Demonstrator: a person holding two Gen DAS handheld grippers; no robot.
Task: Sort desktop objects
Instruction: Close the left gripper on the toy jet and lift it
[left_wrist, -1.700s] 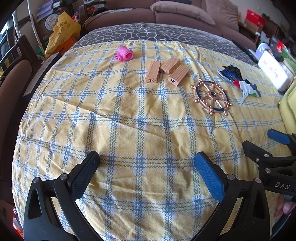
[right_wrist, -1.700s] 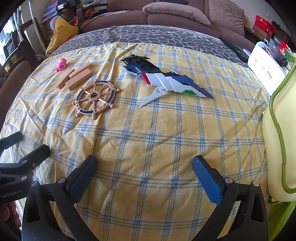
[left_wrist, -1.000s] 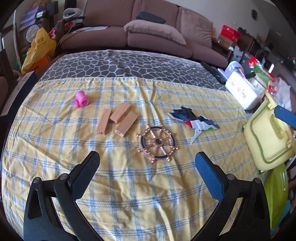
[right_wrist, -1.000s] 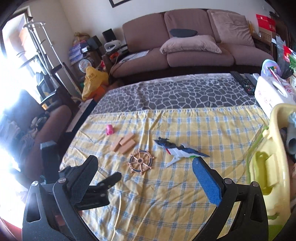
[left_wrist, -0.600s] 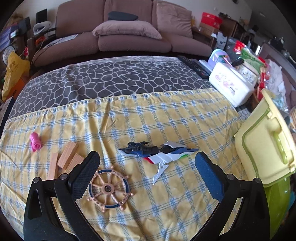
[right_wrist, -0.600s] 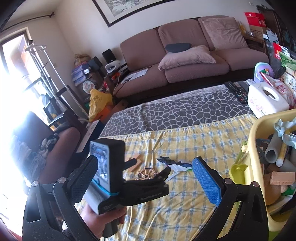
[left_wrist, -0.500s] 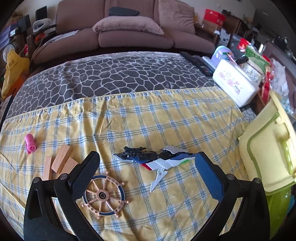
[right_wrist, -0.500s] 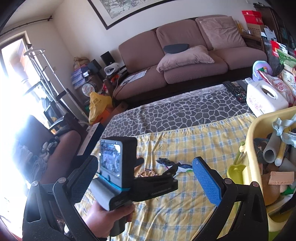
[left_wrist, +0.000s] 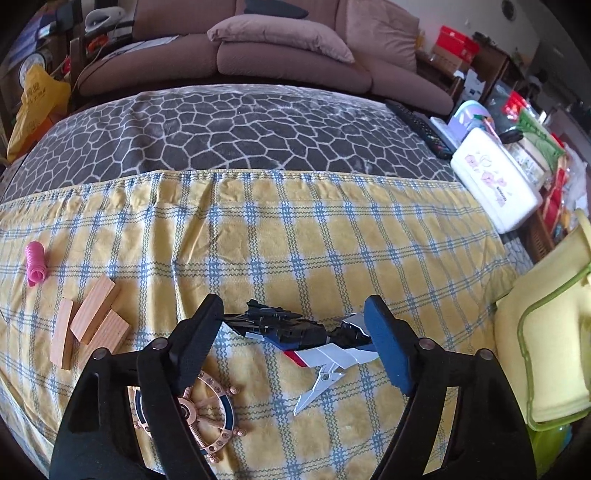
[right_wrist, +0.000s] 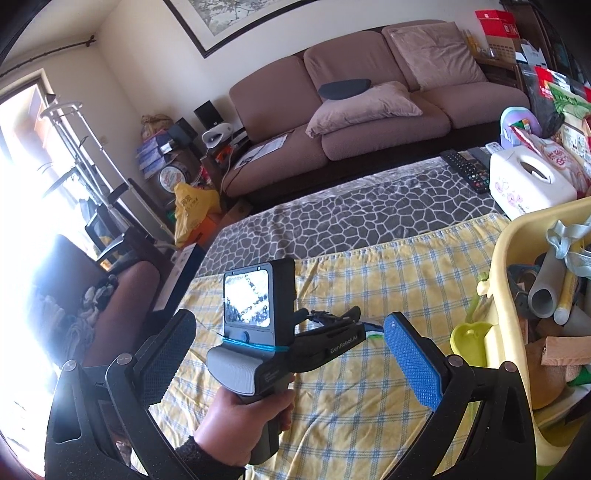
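Since a moment ago you are bringing the left gripper (left_wrist: 293, 328) from the ship's wheel (left_wrist: 207, 417) over to the toy jet (left_wrist: 306, 334) on the checked cloth (left_wrist: 295, 236); its jaws are closing around it, not yet touching. Your right gripper (right_wrist: 288, 354) is hanging released, empty.

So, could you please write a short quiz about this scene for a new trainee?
1. True or false: the left gripper is closing around the toy jet.
2. How many wood blocks lie beside the ship wheel?
3. Which thing lies farthest left on the cloth in the left wrist view? A) pink roll B) bin C) tissue box

Key: 1 true, the pads are not yet on it; 2 three; 3 A.
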